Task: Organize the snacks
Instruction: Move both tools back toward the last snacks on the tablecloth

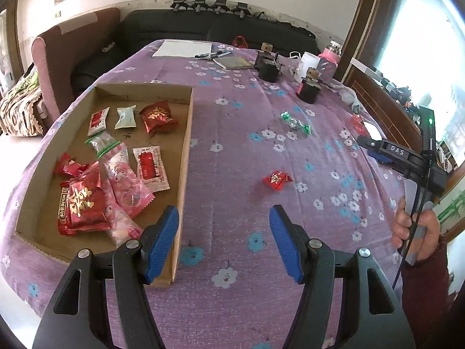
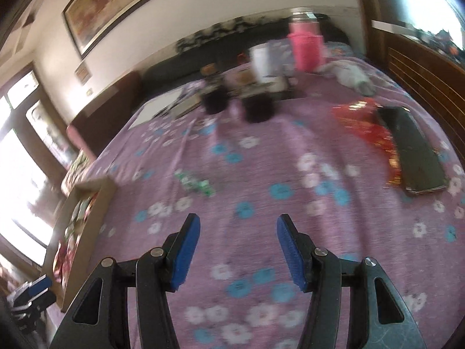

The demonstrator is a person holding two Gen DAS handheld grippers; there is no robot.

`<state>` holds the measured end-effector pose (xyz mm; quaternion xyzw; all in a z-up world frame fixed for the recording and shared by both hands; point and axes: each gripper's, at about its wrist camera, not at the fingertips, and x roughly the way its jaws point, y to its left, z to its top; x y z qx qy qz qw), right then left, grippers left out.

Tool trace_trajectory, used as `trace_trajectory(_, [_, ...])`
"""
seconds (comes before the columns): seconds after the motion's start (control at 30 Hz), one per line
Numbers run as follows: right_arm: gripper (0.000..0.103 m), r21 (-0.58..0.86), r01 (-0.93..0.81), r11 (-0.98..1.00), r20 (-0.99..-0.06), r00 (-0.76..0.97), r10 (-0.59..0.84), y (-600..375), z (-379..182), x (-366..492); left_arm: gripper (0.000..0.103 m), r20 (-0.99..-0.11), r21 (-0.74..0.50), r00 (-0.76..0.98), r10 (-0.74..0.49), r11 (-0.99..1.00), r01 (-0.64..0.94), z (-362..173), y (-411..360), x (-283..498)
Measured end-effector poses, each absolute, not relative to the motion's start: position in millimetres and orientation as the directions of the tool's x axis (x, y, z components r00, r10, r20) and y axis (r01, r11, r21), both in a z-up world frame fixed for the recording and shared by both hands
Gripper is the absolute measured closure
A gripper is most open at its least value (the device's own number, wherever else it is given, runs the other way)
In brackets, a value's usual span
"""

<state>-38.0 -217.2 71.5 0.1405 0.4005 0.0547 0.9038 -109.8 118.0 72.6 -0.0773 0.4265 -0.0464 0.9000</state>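
A shallow cardboard tray on the purple flowered cloth holds several wrapped snacks, mostly red and pink packets. A small red candy lies on the cloth just ahead of my open, empty left gripper. A green and silver candy lies farther back; it also shows blurred in the right wrist view. My right gripper is open and empty above bare cloth, with the tray at its left. A red wrapper lies at its far right.
A black phone lies by the red wrapper. At the back of the table stand two dark jars, a white cup, a pink bottle, paper and pens. The right gripper's body is at the right edge.
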Motion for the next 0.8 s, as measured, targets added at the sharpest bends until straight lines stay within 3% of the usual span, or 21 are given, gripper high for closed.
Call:
trace_trajectory(0.33, [0.043,0.311,0.141,0.940,-0.732,0.666,0.142,-276,64,-37,0.039,-0.770,-0.242,0.592,-0.237,0.968,0.072,65,99,-101])
trace_trajectory(0.63, [0.044,0.273,-0.084,0.958,-0.771,0.577,0.270,-185,50,21,0.039,-0.774,-0.270,0.571,-0.273,0.958,0.093,65,93,-98])
trace_trajectory(0.8, [0.046,0.149,-0.163,0.975,-0.799,0.561,0.216,-128,43,60,0.039,-0.771,-0.285,0.582,-0.259,0.957,0.048,67,115,-99])
